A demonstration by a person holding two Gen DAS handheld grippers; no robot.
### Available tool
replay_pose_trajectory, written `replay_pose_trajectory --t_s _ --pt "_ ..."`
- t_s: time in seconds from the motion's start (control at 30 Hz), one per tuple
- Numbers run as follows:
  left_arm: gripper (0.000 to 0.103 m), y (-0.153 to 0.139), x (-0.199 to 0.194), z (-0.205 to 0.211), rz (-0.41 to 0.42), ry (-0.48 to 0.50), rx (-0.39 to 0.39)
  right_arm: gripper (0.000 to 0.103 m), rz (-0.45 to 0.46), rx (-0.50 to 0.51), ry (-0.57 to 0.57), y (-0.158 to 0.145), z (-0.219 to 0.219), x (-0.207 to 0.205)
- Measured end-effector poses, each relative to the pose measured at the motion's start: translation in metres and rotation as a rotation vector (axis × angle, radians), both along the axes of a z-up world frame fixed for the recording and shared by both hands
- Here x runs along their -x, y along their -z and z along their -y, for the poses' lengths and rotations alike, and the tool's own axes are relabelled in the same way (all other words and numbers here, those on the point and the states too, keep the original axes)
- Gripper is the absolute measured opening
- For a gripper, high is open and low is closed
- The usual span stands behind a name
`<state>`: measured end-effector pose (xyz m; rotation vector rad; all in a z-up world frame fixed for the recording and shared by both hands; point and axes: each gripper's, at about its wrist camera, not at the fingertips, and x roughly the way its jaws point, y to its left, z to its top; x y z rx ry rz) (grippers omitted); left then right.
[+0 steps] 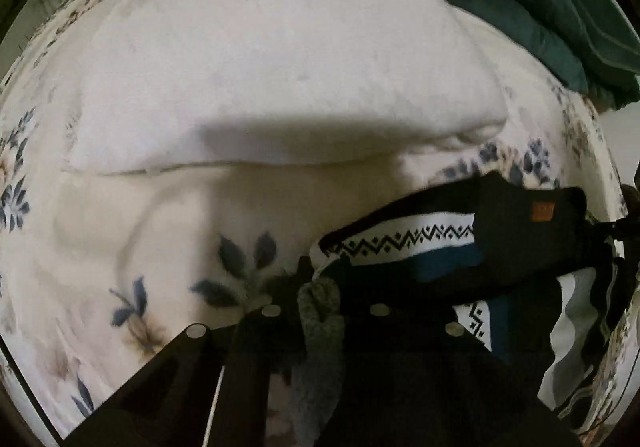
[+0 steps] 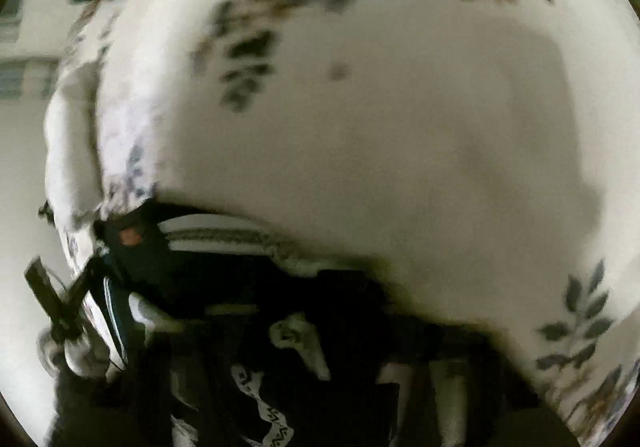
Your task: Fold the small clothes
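Nearest your left lens, your left hand-held gripper (image 1: 320,311) has its dark fingers pressed in on a grey knitted sock (image 1: 322,311), which bunches up between them and trails down toward the camera. Just to the right of it, touching the gripper's right finger, lies a dark garment (image 1: 520,247) with a white band of black zigzag pattern, a patch of blue, and a small orange-brown label (image 1: 542,210) near its upper right corner. It is rumpled, part of it draped over the rest, and it rests on the bed's floral sheet (image 1: 132,247), cream with blue leaves and brown blooms.

In your right view, your right hand-held gripper (image 2: 340,331) sits buried in the same dark garment (image 2: 240,275); a strip of the zigzag band (image 2: 272,415) runs down beside it. The picture is blurred and dark here, so you cannot tell whether these fingers are spread or pinching the cloth. At the far left edge of that view your other gripper shows as a thin dark shape (image 2: 52,307).

Farther off, a folded white blanket (image 1: 280,79) lies across the sheet, well apart from the clothes. Beyond it, at the upper right, lies a dark green pillow (image 1: 540,7).
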<state>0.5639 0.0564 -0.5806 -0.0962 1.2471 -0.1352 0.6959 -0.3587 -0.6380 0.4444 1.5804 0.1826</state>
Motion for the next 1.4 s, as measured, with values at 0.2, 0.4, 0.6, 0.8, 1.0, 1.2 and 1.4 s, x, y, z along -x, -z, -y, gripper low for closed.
replay_pose_trajectory --t_s 0.2,0.4,0.6,0.8,1.0,1.2,1.4 --pt "0.009 0.008 -0.01 -0.019 0.003 -0.038 0.045 0.015 0.072 0.198 0.091 -0.02 0.002 -0.016" --pt "0.029 -0.019 0.007 -0.046 -0.03 -0.116 0.176 0.032 0.043 0.186 0.088 -0.021 -0.014 -0.004" --pt "0.062 -0.054 0.094 -0.077 -0.009 -0.167 0.246 0.047 0.065 0.119 0.153 -0.069 0.007 0.085" --pt "0.062 -0.055 0.194 -0.063 -0.138 -0.11 0.218 0.058 -0.043 0.085 0.249 -0.094 0.027 0.231" --pt "0.072 -0.071 0.241 0.016 -0.171 0.032 0.169 0.058 -0.175 0.08 0.356 -0.101 0.064 0.356" --pt "0.101 -0.063 0.278 0.155 -0.228 0.206 0.1 0.058 -0.167 0.059 0.356 -0.097 0.118 0.387" --pt "0.101 -0.044 0.359 0.324 -0.399 0.315 0.206 0.058 -0.145 0.011 0.269 -0.088 0.176 0.344"
